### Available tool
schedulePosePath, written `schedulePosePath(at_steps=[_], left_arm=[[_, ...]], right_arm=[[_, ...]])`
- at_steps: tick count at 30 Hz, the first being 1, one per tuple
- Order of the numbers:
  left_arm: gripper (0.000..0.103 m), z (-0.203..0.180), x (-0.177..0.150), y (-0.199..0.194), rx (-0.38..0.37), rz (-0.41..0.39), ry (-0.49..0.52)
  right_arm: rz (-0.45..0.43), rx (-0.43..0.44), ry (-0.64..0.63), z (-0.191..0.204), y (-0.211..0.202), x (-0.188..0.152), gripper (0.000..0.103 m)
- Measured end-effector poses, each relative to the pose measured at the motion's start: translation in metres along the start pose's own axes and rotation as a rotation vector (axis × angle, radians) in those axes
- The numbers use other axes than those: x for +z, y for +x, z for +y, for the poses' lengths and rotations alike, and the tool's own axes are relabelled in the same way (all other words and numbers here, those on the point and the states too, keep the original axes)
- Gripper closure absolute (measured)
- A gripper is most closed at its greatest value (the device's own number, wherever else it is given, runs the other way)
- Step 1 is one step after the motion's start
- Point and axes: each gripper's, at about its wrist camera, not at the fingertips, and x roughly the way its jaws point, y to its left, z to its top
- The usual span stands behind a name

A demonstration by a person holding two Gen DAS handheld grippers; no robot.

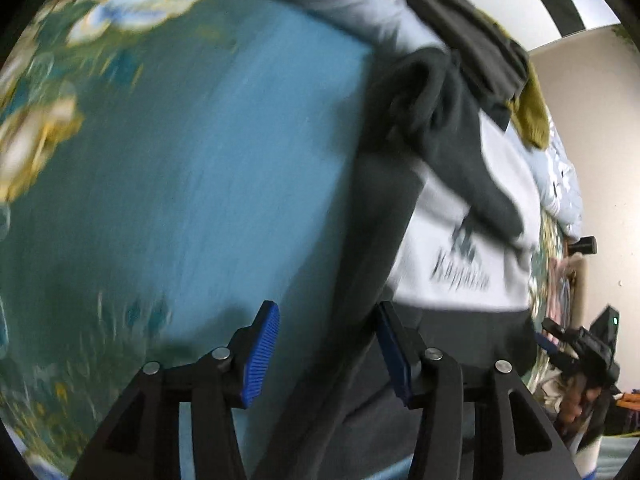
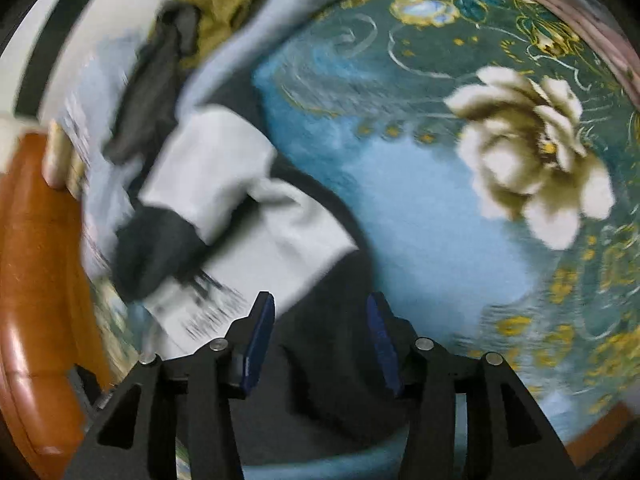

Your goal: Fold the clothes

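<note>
Sweatshirt (image 1: pixel 460 264) between spread left tongs (image 1: pixel 326 352)

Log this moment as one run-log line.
left hand-held gripper: open, over sweater | right hand-held gripper: open, over sweater | sweater: crumpled on bedspread, unfolded | frames blurred

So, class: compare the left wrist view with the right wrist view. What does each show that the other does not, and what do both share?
Only the left wrist view shows the pale wall and the other tongs at the right edge, held in a hand.

Only the right wrist view shows the orange-brown wooden bed frame and a large cream flower printed on the bedspread.

Both show open tongs over the white and dark grey sweatshirt, the teal floral bedspread, and an olive garment further back.
</note>
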Motion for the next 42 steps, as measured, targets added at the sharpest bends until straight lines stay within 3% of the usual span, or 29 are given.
schedulePosePath(at_steps=[2,7,10,14,15,16,17,20,21,22,25,27,31,35,38,42], left_arm=[[0.049,0.003,-0.017,0.003,-0.008,0.029,-0.004],[0.049,0.006,-0.049,0.015,-0.032,0.112,0.007],[0.047,0.003,-0.062,0.022,-0.027,0.132,0.017],[0.049,-0.011,-0.072,0.023,0.016,0.138,0.088],[0.055,-0.014,-0.074,0.023,0.033,0.139,0.110],[0.081,-0.018,-0.077,0.022,0.049,0.136,0.136],[0.095,-0.020,-0.080,0.018,0.052,0.129,0.168],[0.096,-0.027,-0.087,0.004,0.034,0.099,0.258],[0.096,-0.027,-0.087,-0.005,0.005,0.089,0.266],[0.096,-0.027,-0.085,-0.014,-0.028,0.079,0.269],[0.096,-0.020,-0.060,-0.047,-0.221,0.019,0.190],[0.096,-0.019,-0.039,-0.059,-0.295,-0.022,0.152],[0.095,-0.024,0.017,-0.055,-0.288,-0.112,0.083],[0.095,-0.010,0.054,-0.024,-0.246,-0.111,-0.043],[0.095,0.011,0.061,-0.007,-0.258,-0.096,-0.153],[0.094,0.023,0.061,0.010,-0.272,-0.083,-0.208]], right_arm=[[0.073,-0.051,-0.041,-0.007,0.005,0.000,0.050],[0.186,-0.041,-0.150,-0.004,0.016,-0.006,0.045],[0.211,-0.051,-0.211,0.007,0.024,-0.010,0.045],[0.188,-0.050,-0.203,0.019,0.029,-0.010,0.045],[0.192,-0.039,-0.191,0.020,0.031,-0.011,0.045],[0.199,-0.029,-0.178,0.021,0.033,-0.012,0.045],[0.204,-0.055,-0.181,0.022,0.034,-0.015,0.046],[0.190,-0.170,-0.192,0.024,0.027,-0.020,0.077],[0.185,-0.168,-0.206,0.025,0.021,-0.022,0.090],[0.182,-0.161,-0.223,0.026,0.014,-0.025,0.093],[0.165,-0.051,-0.260,0.031,-0.011,-0.030,0.094],[0.125,0.057,-0.246,0.035,-0.031,-0.024,0.094],[0.026,0.222,-0.097,0.037,-0.050,0.016,0.094],[0.003,0.187,0.012,0.040,-0.021,0.045,0.094],[0.026,0.176,0.103,0.034,0.010,0.054,0.091],[0.052,0.167,0.088,0.032,0.032,0.057,0.084]])
